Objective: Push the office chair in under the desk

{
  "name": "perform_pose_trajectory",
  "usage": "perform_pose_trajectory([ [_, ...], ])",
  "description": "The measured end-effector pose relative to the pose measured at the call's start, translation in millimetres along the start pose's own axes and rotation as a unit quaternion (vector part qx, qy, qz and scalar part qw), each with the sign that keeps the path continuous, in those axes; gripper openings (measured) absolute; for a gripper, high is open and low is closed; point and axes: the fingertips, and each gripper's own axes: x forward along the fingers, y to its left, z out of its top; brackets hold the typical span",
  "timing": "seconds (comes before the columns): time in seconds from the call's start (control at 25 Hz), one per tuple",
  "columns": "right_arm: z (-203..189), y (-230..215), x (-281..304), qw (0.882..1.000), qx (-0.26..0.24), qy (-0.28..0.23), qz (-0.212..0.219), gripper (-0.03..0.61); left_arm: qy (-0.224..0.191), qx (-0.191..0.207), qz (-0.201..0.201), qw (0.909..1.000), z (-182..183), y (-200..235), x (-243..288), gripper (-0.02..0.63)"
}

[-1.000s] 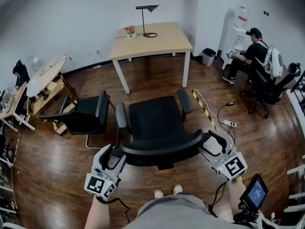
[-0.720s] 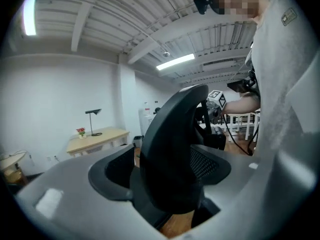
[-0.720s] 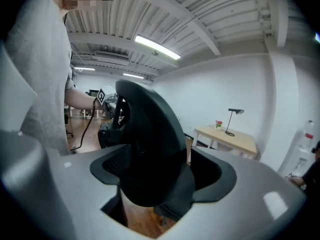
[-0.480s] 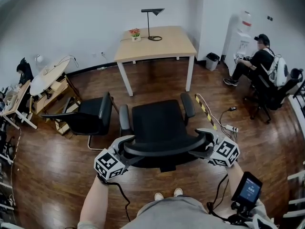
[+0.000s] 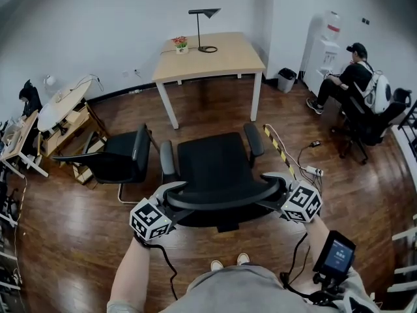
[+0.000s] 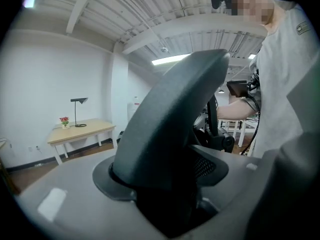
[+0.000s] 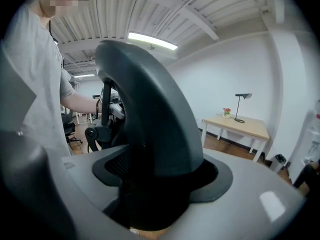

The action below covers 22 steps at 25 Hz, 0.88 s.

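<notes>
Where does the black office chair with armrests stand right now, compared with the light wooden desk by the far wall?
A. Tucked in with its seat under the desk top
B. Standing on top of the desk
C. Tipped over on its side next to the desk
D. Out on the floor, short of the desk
D: in the head view the office chair stands upright with a stretch of bare wooden floor showing between it and the desk.

An office: a pale wooden surface (image 5: 228,54) bearing a desk lamp (image 5: 203,28), a black office chair (image 5: 215,165), a second black chair (image 5: 120,155), a water dispenser (image 5: 326,41), a waste bin (image 5: 285,79) and a seated person (image 5: 348,77).
</notes>
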Motion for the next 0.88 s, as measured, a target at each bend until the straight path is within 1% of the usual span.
perform_pose_trajectory([
  [0.16, 3.6, 8.9, -2.4, 1.0, -0.001, -0.001, -0.007, 0.317, -0.002, 0.008, -0.006, 1.0, 1.5, -2.3, -7.9, 0.287],
  [0.32, 5.9, 18.6, 2.5, 1.0, 0.005, 0.003, -0.02, 0.314, 0.001, 0.008, -0.014, 0.9999, -2.2, 1.9, -16.2, 0.29],
  [0.44, 8.8, 29.8, 6.8, 1.0, 0.015, 0.007, -0.022, 0.305, 0.003, 0.004, -0.03, 0.9995, -4.1, 4.2, -25.4, 0.29],
  [0.72, 16.4, 67.4, 16.4, 1.0, 0.021, 0.002, -0.008, 0.247, 0.013, -0.011, -0.054, 0.9984, -11.0, 7.5, -53.9, 0.293],
  [0.88, 14.4, 74.1, 19.3, 1.0, 0.026, 0.002, -0.004, 0.235, 0.014, -0.019, -0.062, 0.9978, -16.1, 7.6, -57.9, 0.296],
])
